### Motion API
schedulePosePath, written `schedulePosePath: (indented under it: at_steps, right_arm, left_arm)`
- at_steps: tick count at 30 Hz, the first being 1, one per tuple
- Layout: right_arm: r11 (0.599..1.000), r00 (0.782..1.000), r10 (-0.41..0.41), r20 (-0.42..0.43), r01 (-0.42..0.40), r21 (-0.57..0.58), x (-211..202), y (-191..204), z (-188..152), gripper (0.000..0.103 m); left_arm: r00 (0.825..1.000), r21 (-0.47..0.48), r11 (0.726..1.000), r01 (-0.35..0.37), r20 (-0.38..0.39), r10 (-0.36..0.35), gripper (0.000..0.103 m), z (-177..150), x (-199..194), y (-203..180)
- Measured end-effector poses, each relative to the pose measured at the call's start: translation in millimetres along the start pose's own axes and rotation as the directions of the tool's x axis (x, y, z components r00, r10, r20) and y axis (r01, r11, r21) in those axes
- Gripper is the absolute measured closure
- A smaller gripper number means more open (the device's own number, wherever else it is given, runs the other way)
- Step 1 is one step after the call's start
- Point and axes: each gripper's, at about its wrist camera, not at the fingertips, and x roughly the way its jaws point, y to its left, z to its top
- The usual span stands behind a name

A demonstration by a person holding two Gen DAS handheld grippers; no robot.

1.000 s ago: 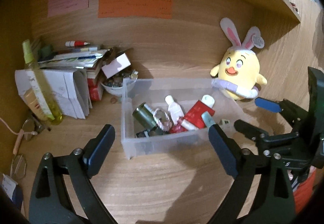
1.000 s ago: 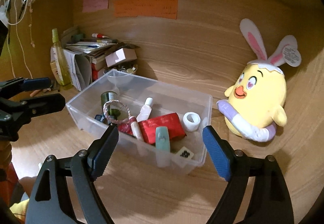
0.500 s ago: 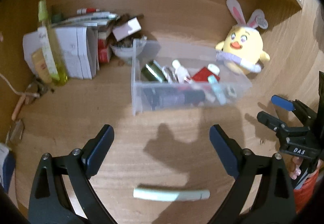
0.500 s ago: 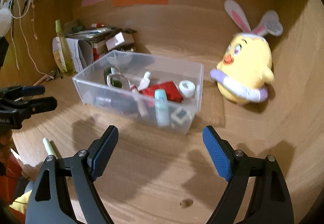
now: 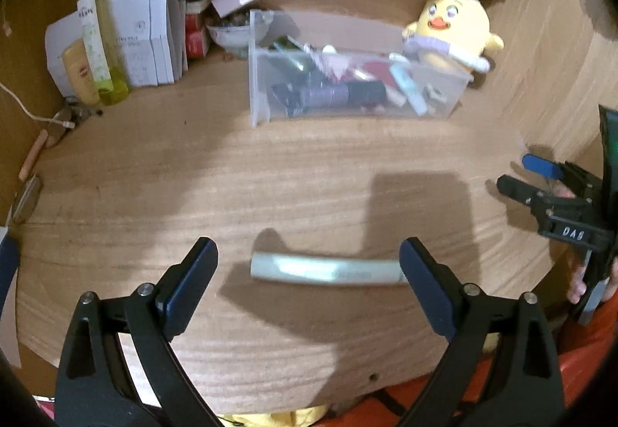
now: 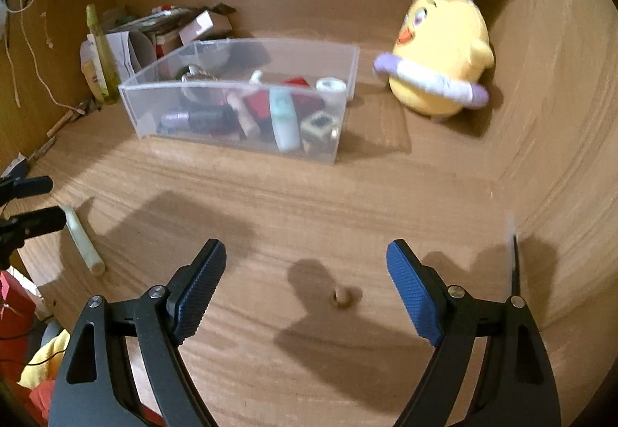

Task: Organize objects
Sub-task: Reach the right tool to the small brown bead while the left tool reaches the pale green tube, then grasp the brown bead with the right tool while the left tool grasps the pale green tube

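A clear plastic bin point(image 5: 258, 98) point(image 6: 239, 152) holding several small items sits at the back of the wooden desk. A pale green tube point(image 5: 324, 269) point(image 6: 83, 241) lies on the desk near the front edge. My left gripper point(image 5: 309, 261) is open and empty, with the tube lying crosswise just ahead between its fingers. My right gripper point(image 6: 305, 264) is open and empty over bare desk, and it also shows at the right of the left wrist view point(image 5: 540, 176). A small brown bead point(image 6: 342, 297) lies on the desk between the right gripper's fingers.
A yellow chick plush with bunny ears point(image 5: 452, 29) point(image 6: 440, 52) stands at the back right. Papers, boxes and a green spray bottle point(image 5: 96, 36) crowd the back left corner. Wooden walls close in the desk at the back and right.
Both grippers have drawn back from the bin toward the desk's front edge. The pale green tube has come into view between the left gripper's fingers, and the bead in front of the right.
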Motion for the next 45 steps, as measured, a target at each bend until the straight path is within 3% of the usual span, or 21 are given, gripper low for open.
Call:
schedulePosePath:
  at_steps: [4, 10, 18, 23, 33, 38, 45]
  right_arm:
    - [1.0, 0.999, -0.006, -0.034, 0.006, 0.009, 2, -2, -13, 0.02]
    - [1.0, 0.999, 0.005, -0.052, -0.004, 0.026, 4, -8, -23, 0.022]
    - [0.999, 0.998, -0.016, -0.059, 0.019, 0.044, 11, -13, -21, 0.068]
    - [0.998, 0.998, -0.027, -0.05, 0.03, 0.051, 11, -15, -20, 0.09]
    - [0.998, 0.999, 0.001, -0.039, 0.002, 0.067, 13, -15, -18, 0.091]
    - [0.998, 0.999, 0.021, -0.032, -0.019, 0.062, 13, -12, -14, 0.091]
    - [0.996, 0.998, 0.061, -0.01, -0.06, 0.061, 10, -11, -4, 0.091]
  left_arm:
    - [0.999, 0.04, 0.998, -0.05, -0.009, 0.05, 0.007, -7, 6, 0]
    - [0.999, 0.072, 0.997, -0.038, -0.034, 0.04, 0.007, -8, 18, 5]
    - [0.998, 0.085, 0.996, -0.024, -0.053, 0.028, 0.007, 7, 36, 0]
    - [0.998, 0.092, 0.996, -0.005, -0.068, 0.011, 0.011, 16, 45, -2]
    - [0.996, 0.131, 0.991, 0.029, -0.092, -0.017, 0.035, 34, 55, -14]
    - [0.997, 0.143, 0.988, 0.05, -0.063, -0.041, 0.035, 43, 43, -17]
    - [0.998, 0.345, 0.938, 0.029, -0.057, -0.01, 0.033, 56, 45, -45]
